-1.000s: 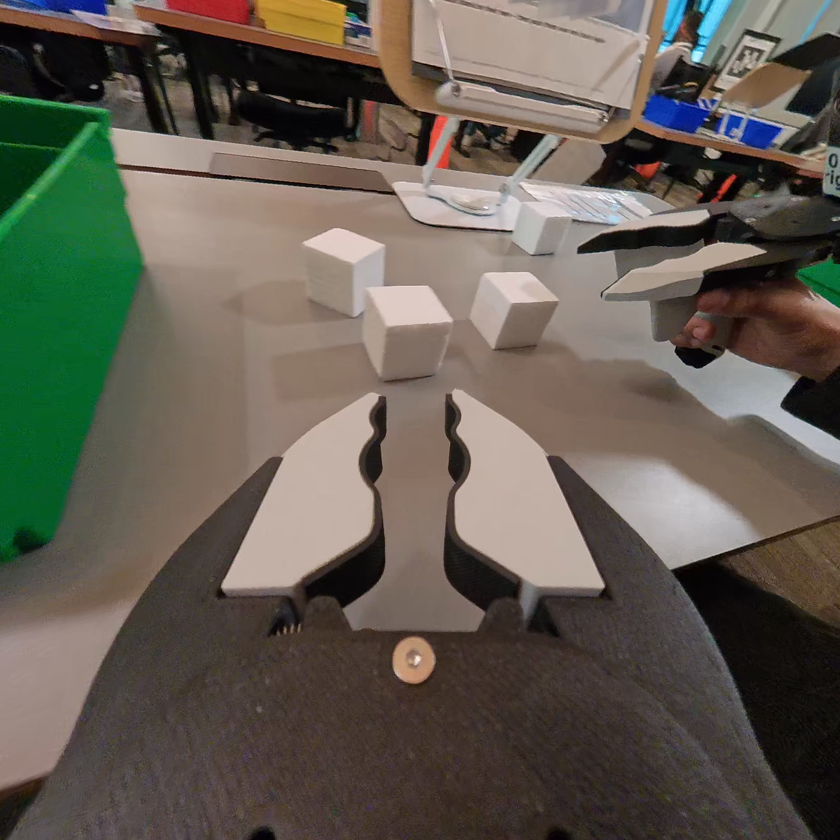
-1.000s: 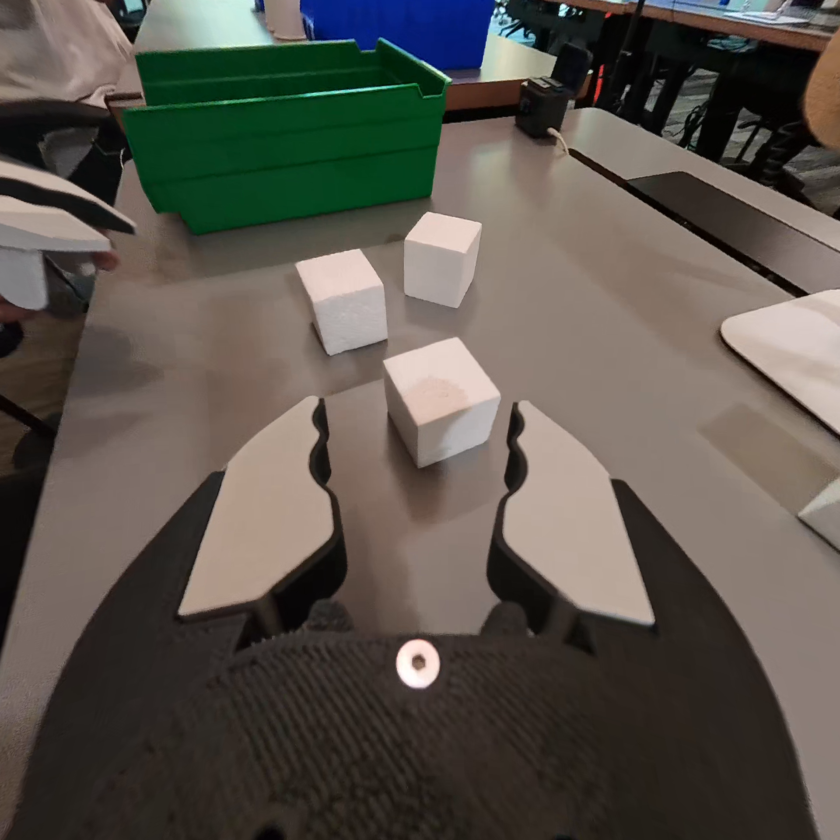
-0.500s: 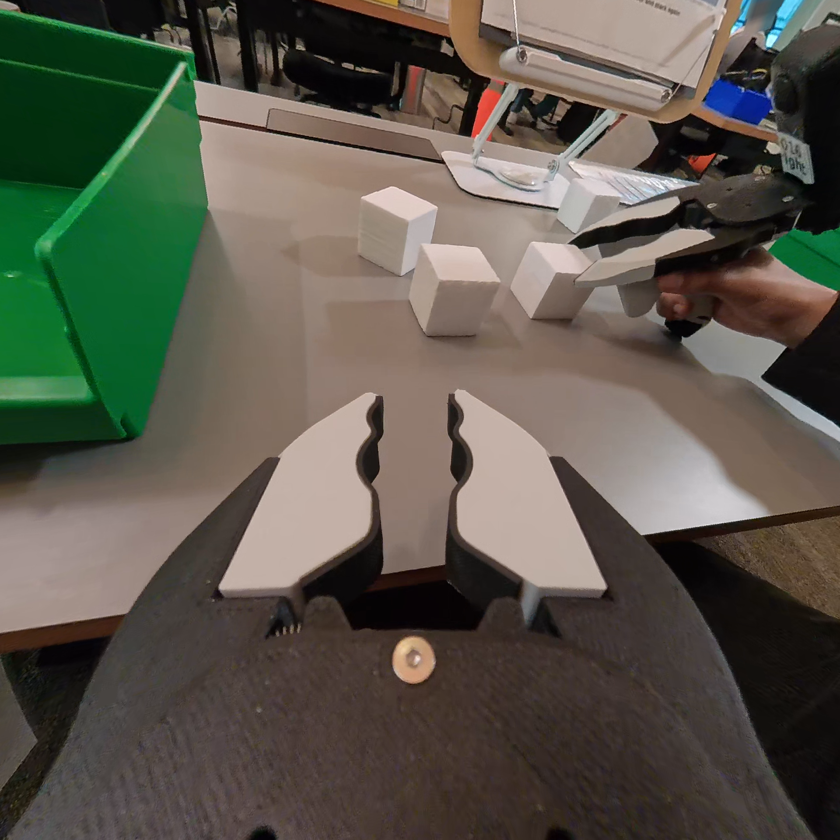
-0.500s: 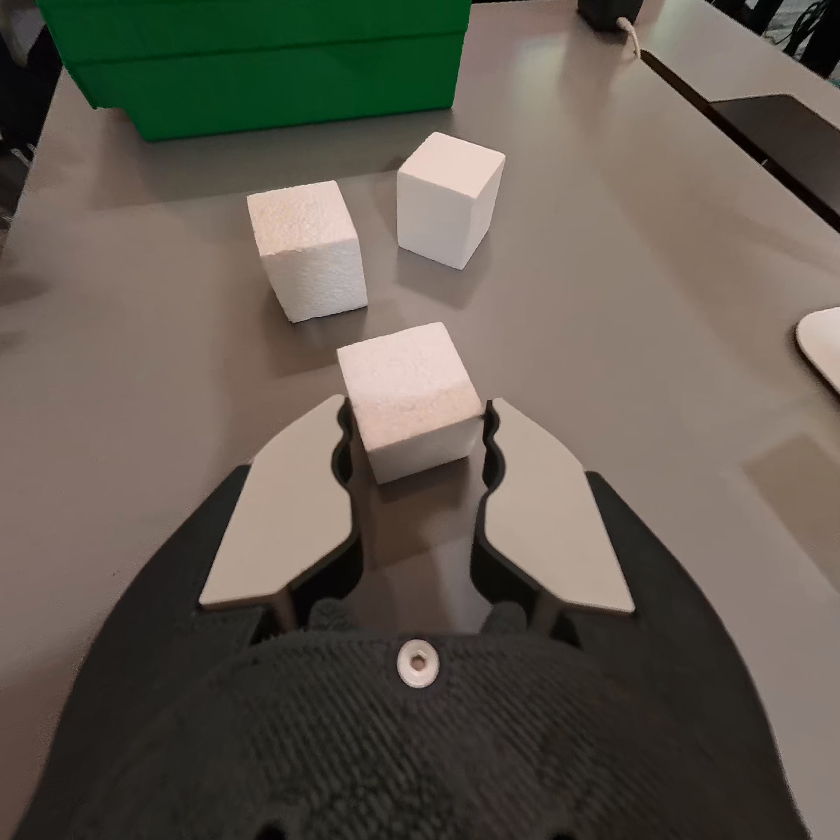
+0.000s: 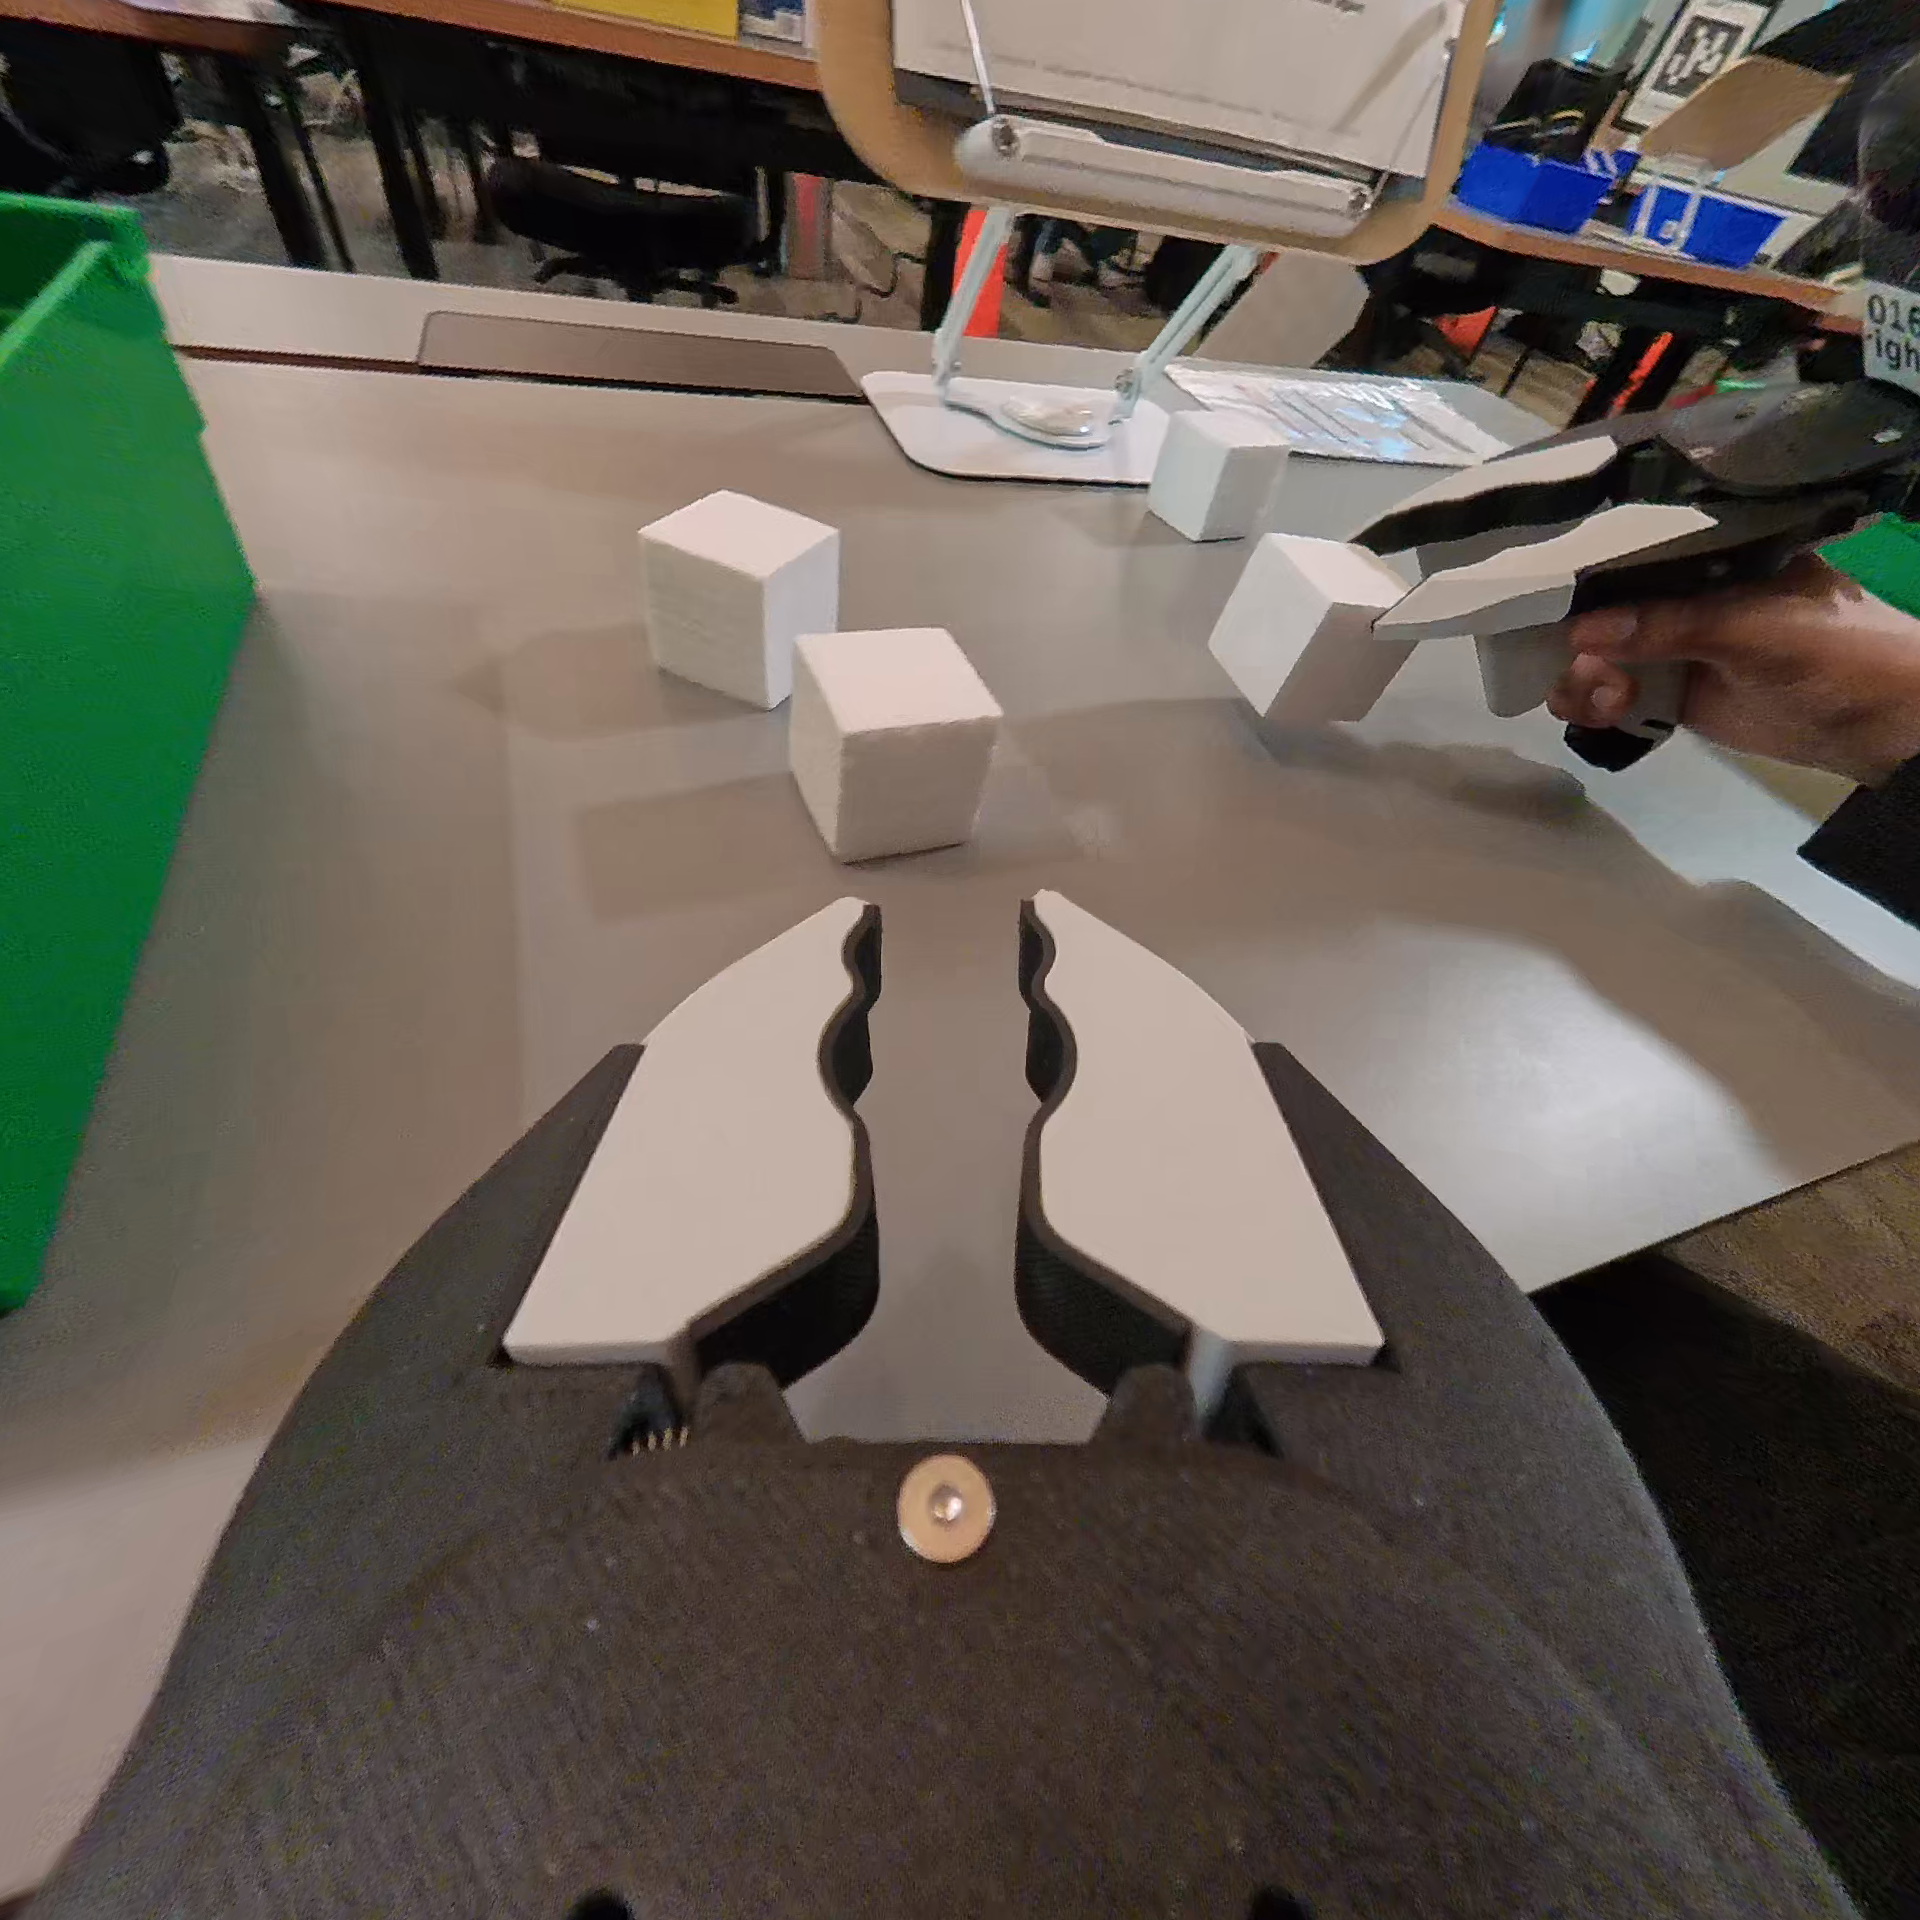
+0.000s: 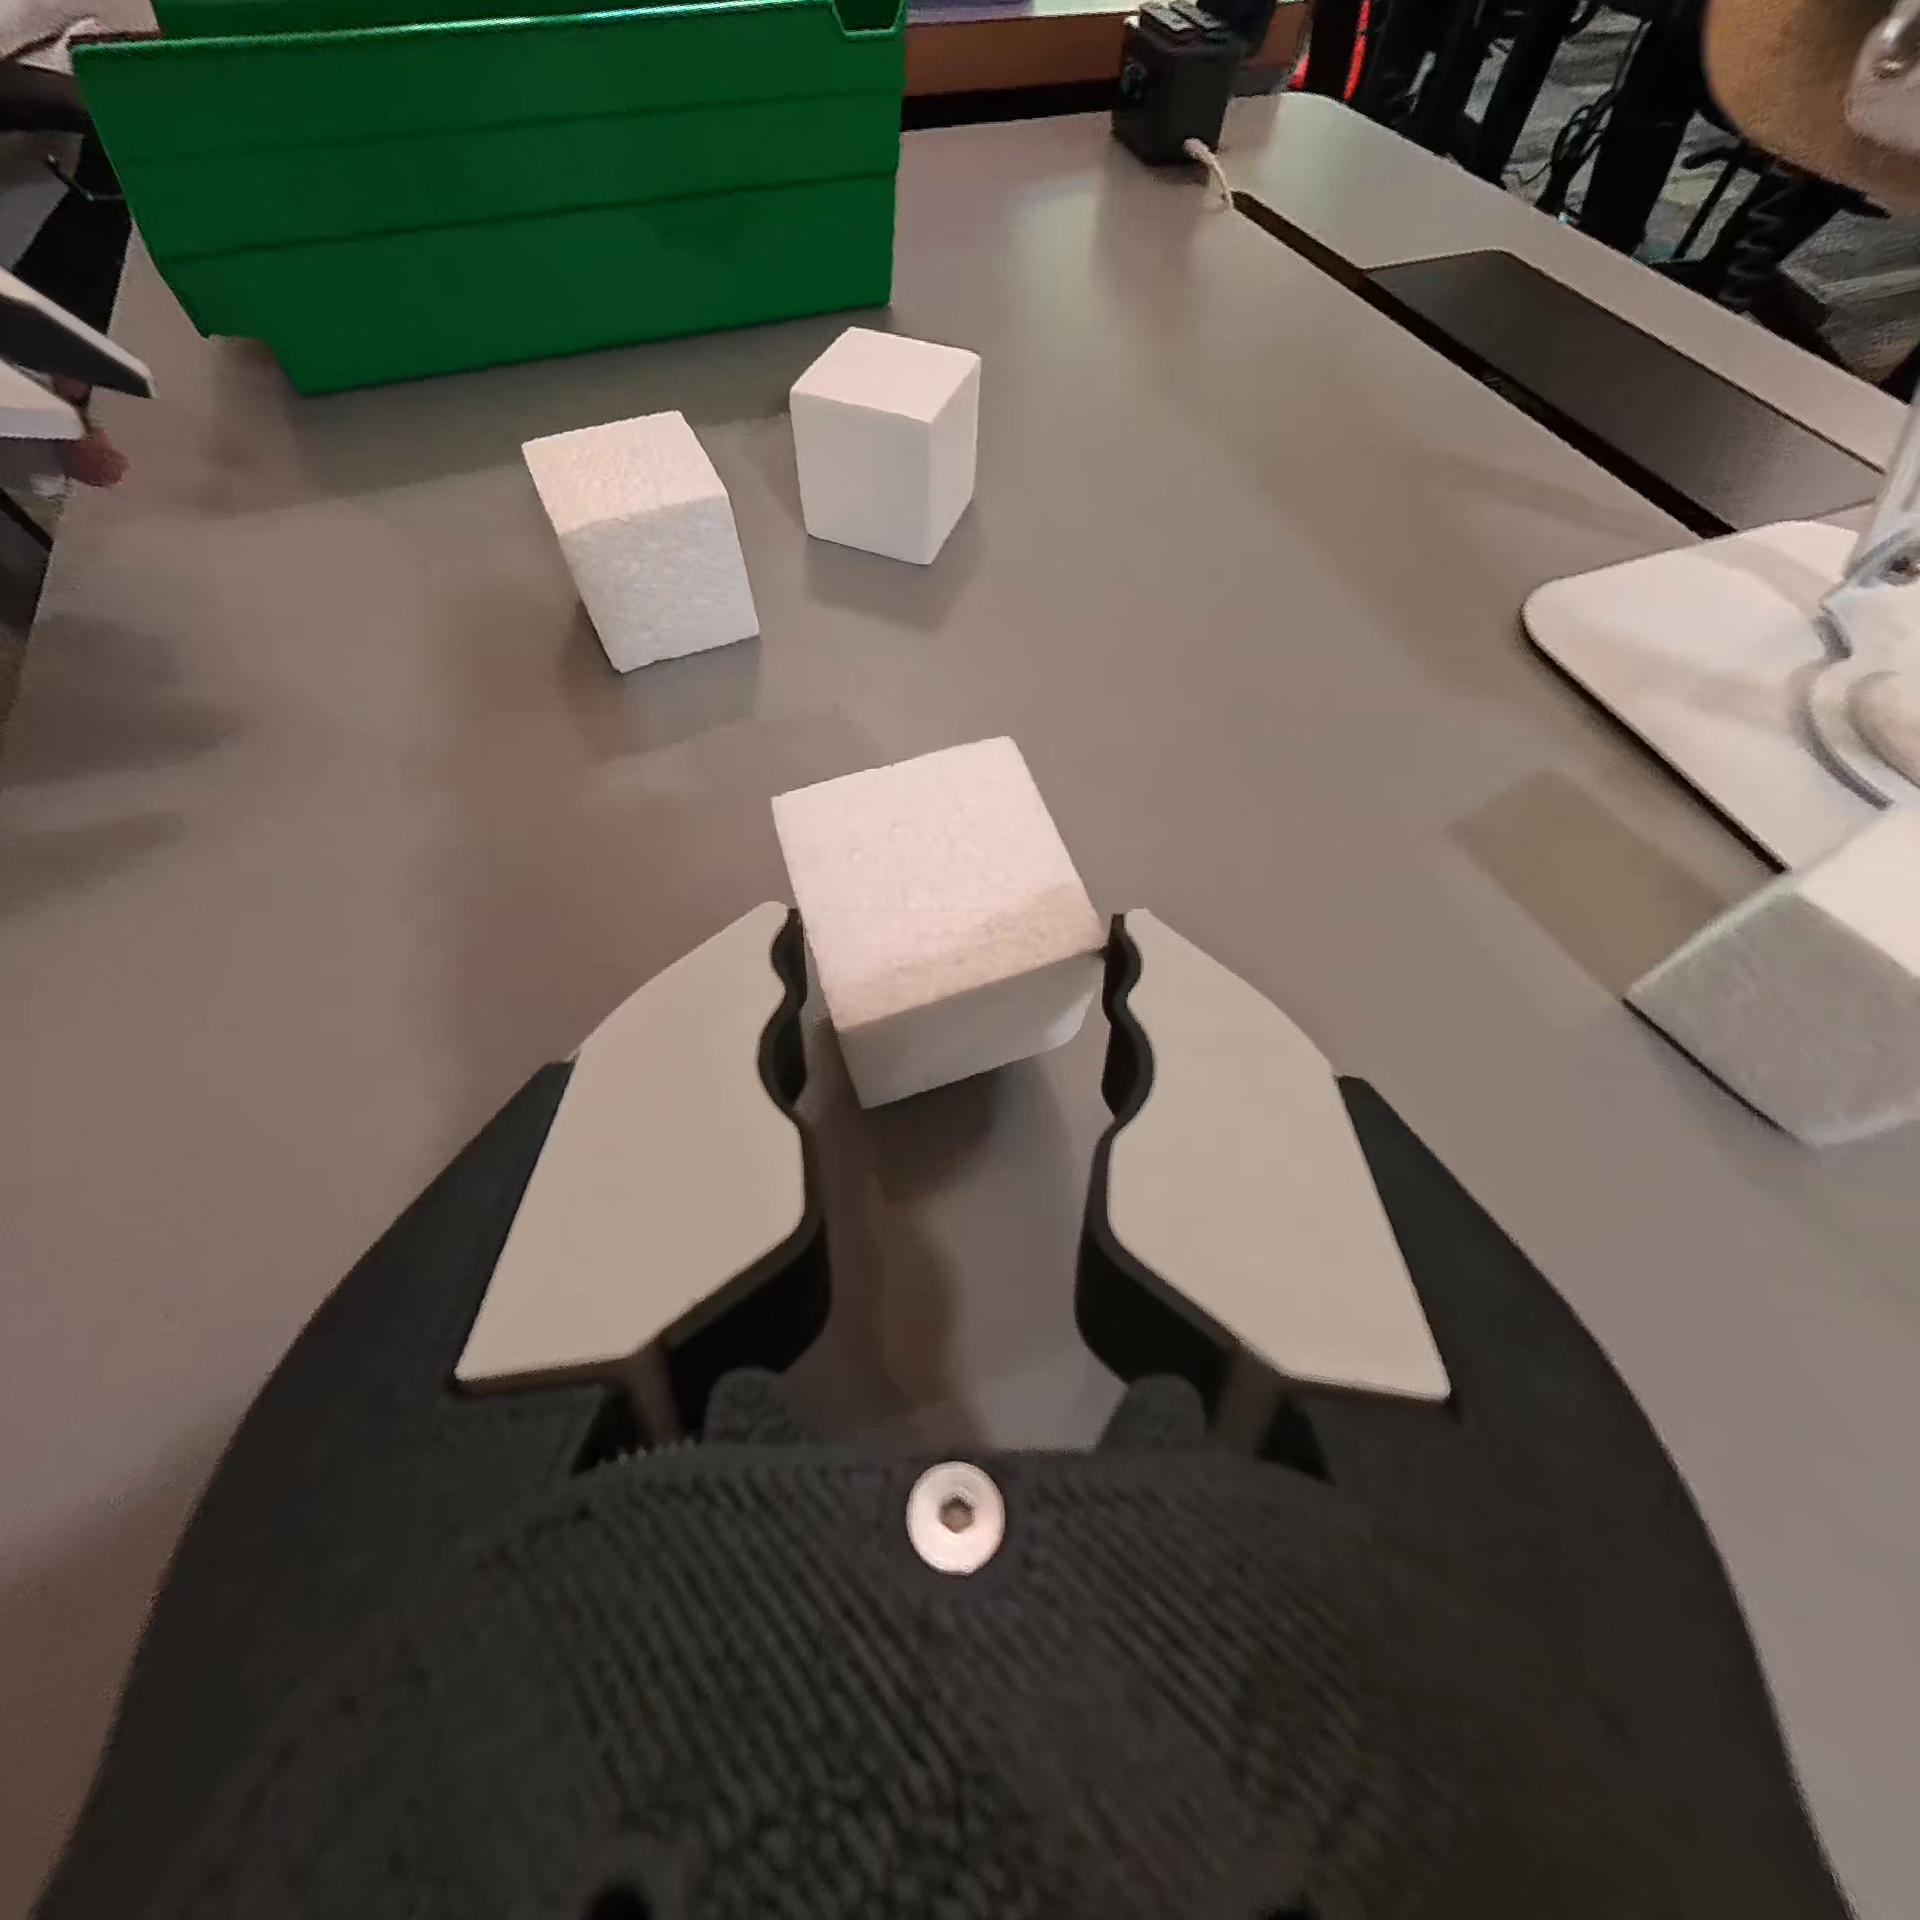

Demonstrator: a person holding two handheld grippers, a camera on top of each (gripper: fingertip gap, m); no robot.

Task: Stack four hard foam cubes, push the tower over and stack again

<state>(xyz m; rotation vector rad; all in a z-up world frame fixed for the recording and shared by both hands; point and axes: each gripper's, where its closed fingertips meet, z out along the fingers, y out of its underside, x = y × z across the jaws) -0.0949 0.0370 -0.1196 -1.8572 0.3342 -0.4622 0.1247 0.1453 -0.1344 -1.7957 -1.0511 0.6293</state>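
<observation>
My right gripper (image 6: 951, 935) is shut on a white foam cube (image 6: 935, 914) and holds it tilted, just above the grey table (image 6: 1247, 727). The left wrist view shows that gripper (image 5: 1382, 582) and its cube (image 5: 1299, 644) at the right, with a shadow beneath. My left gripper (image 5: 951, 914) is empty, its fingers a narrow gap apart, low over the table. The nearest cube (image 5: 894, 738) stands just ahead of it, and a second cube (image 5: 738, 592) stands behind that. Both also show in the right wrist view: one (image 6: 644, 535) on the left, the other (image 6: 888, 442) beside it.
A green bin (image 5: 94, 675) stands at the left and shows in the right wrist view (image 6: 499, 187) at the far end. A white stand base (image 5: 1018, 426) carries a clipboard (image 5: 1143, 104). A further cube (image 5: 1216, 473) sits by it. The table edge (image 5: 1662, 1205) runs at the right. My hands' fingertips stand some 25 cm from each other.
My right gripper closed on the cube and raised it off the table, tilted. My left gripper pulled back, then came forward toward the nearest cube, its gap unchanged.
</observation>
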